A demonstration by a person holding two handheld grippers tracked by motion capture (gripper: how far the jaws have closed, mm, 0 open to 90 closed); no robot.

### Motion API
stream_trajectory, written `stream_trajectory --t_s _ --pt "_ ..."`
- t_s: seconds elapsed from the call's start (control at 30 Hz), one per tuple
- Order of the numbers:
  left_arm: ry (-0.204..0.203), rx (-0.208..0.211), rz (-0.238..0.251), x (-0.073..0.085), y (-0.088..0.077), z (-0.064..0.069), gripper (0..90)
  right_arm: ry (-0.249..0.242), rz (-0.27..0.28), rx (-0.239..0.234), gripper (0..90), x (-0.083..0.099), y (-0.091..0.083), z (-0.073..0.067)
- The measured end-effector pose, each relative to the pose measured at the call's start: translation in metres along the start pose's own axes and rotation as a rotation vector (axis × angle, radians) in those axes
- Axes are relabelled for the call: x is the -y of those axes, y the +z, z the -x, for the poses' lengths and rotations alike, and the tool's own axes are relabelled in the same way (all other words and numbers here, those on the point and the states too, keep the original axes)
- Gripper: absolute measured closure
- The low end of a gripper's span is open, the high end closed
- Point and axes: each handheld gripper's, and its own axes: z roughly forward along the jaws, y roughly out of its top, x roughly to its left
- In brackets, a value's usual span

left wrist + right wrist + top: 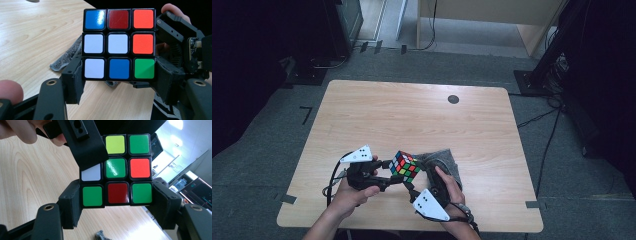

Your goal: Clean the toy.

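Left gripper view: the left gripper has its black fingers clamped on the bottom layer of the scrambled plastic three-by-three puzzle cube with black edges and coloured stickers, one pad on each side face.
Right gripper: the right gripper brackets the bottom layer of the facing side; its pads lie against the cube, though how firmly I cannot tell.
Cube's place: lifted between both pairs of fingers, clear of the light wooden desk, near its front edge.
Below the fingers: a crumpled grey felt cloth lies on the desk, just under and behind the right gripper.
Handling: probably light and rigid, with glossy stickers that could slip under hard pads. The layers turn against each other, so a loose grip may let it twist.
Where to hold: flat opposite faces of one layer, pads square to them, leaving the other layers free.
Look: the face towards the left gripper reads blue, dark red, orange; white, white, orange; white, blue, green.
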Motion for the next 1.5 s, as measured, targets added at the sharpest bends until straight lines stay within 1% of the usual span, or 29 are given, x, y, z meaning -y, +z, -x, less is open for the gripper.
stream_trajectory --t_s 0.13,0.2,0.3,0.43,0.47,0.53,0.63,0.7,0.8,0.87,0.9,0.97,1.0,1.07,1.13,1.17,1.27,1.3,1.4,1.5 --pt "-0.002 0.004 -0.008 0.000 0.000 0.000 34.4 -0.007 0.002 -0.004 34.3 0.000 0.000 -0.001" --pt "-0.011 0.018 -0.001 0.000 0.000 -0.001 34.4 -0.014 0.003 -0.006 34.7 0.000 -0.001 0.000" --pt "-0.026 0.032 0.010 -0.001 0.000 -0.002 34.0 0.008 0.001 -0.006 34.9 -0.001 -0.002 0.001" --pt "-0.022 0.047 0.016 -0.001 -0.001 -0.002 32.8 0.056 0.010 -0.030 34.9 0.000 -0.003 0.004" --pt "-0.023 0.055 0.021 -0.001 -0.002 -0.003 32.2 0.077 0.008 -0.032 34.9 0.000 -0.003 0.005" --pt "-0.028 0.067 0.040 -0.001 -0.003 -0.002 29.4 0.102 0.012 -0.041 34.9 0.001 -0.004 0.008" --pt "-0.019 0.071 0.064 -0.002 -0.006 -0.001 23.5 0.143 0.004 -0.051 34.9 0.003 -0.004 0.012" --pt "-0.012 0.077 0.081 -0.003 -0.008 0.000 22.0 0.179 -0.002 -0.058 35.0 0.006 -0.005 0.015" --pt "0.007 0.081 0.110 -0.004 -0.011 0.001 20.4 0.251 -0.008 -0.079 34.9 0.012 -0.004 0.020" --pt "0.033 0.101 0.145 -0.004 -0.015 0.003 18.7 0.279 -0.016 -0.091 35.0 0.015 -0.005 0.023" --pt "0.044 0.099 0.160 -0.004 -0.017 0.004 18.3 0.295 -0.017 -0.095 34.9 0.016 -0.005 0.025" --pt "0.077 0.074 0.190 -0.004 -0.021 0.004 17.7 0.331 -0.023 -0.101 34.9 0.017 -0.007 0.029" --pt "0.102 0.044 0.200 -0.002 -0.022 0.004 17.4 0.354 -0.024 -0.106 35.0 0.017 -0.008 0.032" --pt "0.167 -0.011 0.201 0.001 -0.022 0.004 17.0 0.405 -0.024 -0.119 34.9 0.016 -0.010 0.039" --pt "0.238 -0.088 0.207 0.007 -0.020 0.005 16.0 0.456 -0.022 -0.134 34.9 0.014 -0.013 0.044" --pt "0.266 -0.121 0.212 0.010 -0.018 0.006 16.0 0.482 -0.022 -0.141 34.9 0.012 -0.014 0.046" --pt "0.330 -0.201 0.225 0.016 -0.014 0.008 16.0 0.562 -0.020 -0.168 34.9 0.007 -0.017 0.051" --pt "0.353 -0.228 0.225 0.018 -0.012 0.008 15.8 0.589 -0.024 -0.181 34.9 0.005 -0.017 0.053" --pt "0.435 -0.305 0.199 0.023 -0.006 0.011 15.4 0.655 -0.044 -0.209 34.9 -0.001 -0.019 0.055" --pt "0.517 -0.362 0.176 0.028 0.002 0.016 14.8 0.706 -0.067 -0.224 34.9 -0.006 -0.019 0.055"
